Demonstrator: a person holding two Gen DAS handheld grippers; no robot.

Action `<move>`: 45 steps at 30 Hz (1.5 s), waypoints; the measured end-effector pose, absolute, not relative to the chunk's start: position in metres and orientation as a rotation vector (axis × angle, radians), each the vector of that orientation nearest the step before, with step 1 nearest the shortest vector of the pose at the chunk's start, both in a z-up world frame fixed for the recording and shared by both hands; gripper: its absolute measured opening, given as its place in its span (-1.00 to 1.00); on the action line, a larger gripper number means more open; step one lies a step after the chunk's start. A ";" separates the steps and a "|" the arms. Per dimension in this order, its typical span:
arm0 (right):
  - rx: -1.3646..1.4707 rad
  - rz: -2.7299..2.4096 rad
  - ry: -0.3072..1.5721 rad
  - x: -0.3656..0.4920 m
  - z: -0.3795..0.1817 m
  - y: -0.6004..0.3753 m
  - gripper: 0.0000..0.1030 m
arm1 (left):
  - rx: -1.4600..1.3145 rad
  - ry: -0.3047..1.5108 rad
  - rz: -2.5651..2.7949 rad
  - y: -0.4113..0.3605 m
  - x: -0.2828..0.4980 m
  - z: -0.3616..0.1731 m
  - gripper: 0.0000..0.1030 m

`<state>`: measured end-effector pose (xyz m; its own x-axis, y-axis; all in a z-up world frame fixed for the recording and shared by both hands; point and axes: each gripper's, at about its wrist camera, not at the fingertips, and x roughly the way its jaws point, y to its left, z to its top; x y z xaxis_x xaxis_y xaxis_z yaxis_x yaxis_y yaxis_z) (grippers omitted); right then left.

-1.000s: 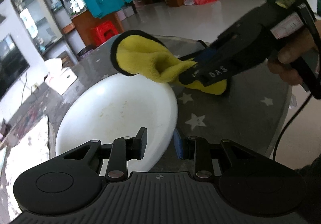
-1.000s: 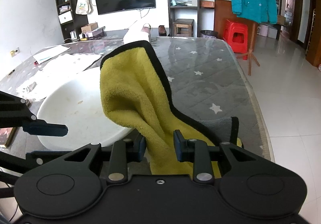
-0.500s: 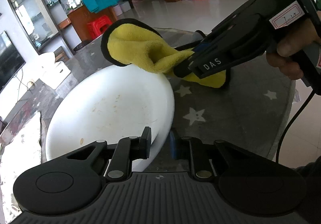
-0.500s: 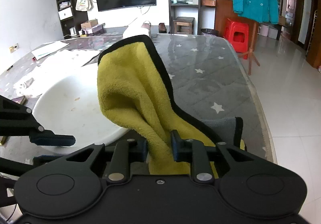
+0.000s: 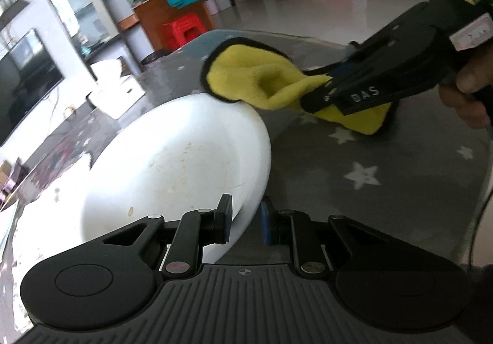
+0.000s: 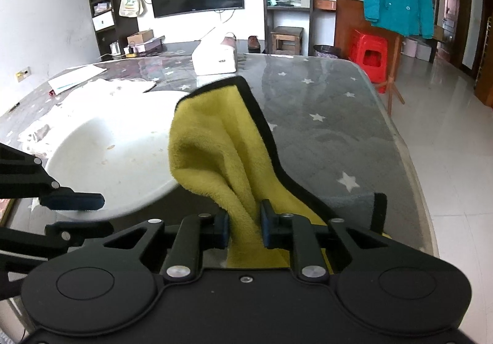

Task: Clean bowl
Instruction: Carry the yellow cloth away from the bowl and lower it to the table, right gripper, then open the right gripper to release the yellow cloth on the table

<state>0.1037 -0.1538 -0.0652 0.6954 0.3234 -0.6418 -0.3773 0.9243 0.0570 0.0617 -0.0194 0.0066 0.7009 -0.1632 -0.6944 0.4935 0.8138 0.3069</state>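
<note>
Item: bowl (image 5: 185, 165), white, wide and shallow, with small brown specks on its inside. It sits on the counter (image 5: 400, 177), which is covered in grey star-print cloth, and it seems tipped up on its near edge, though you cannot tell how far it has left the surface.

Item: your left claw (image 5: 245, 217). Its jaws straddle the near rim of the bowl, one finger inside and one outside, closed down to the thickness of the wall. You hold the bowl there.

Item: your right claw (image 6: 245, 225). Its jaws are pinched tight on a gathered fold of the yellow cloth (image 6: 222, 147), black-edged. The free end stands forward of the fingers; the tail hangs behind onto the counter.

Relation that governs the next move: from your right claw the bowl lies ahead and to the left. The cloth's leading edge overlaps the right-hand rim; actual contact cannot be confirmed. The soiled inside is further left of that edge, open toward the cloth. The right hand is the one placed to wipe; the left only steadies.

Judgement: wiping has not visibly begun. The stroke probably needs to carry leftward and down into the bowl, across the specks.

Also present: white tissue box (image 6: 214, 60), papers (image 6: 77, 82).
</note>
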 end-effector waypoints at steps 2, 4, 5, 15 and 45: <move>-0.081 0.395 0.693 0.109 -0.065 -0.150 -0.60 | 0.495 0.711 -0.367 -0.014 0.067 0.007 -0.62; -0.079 0.399 0.687 0.112 -0.064 -0.146 -0.60 | 0.492 0.714 -0.355 -0.010 0.071 0.008 -0.62; -0.079 0.399 0.683 0.115 -0.064 -0.145 -0.60 | 0.491 0.716 -0.348 -0.008 0.073 0.008 -0.62; -0.093 0.402 0.667 0.135 -0.063 -0.131 -0.61 | 0.463 0.738 -0.291 0.004 0.098 0.014 -0.62; -0.079 0.370 0.676 0.169 -0.067 -0.110 -0.20 | 0.333 0.729 -0.201 -0.006 0.098 0.034 -0.09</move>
<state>0.1687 -0.1100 -0.0668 0.7178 0.3088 -0.6240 -0.3598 0.9318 0.0472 0.0976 -0.0061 0.0339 0.7298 -0.0643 -0.6806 0.2939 0.9284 0.2274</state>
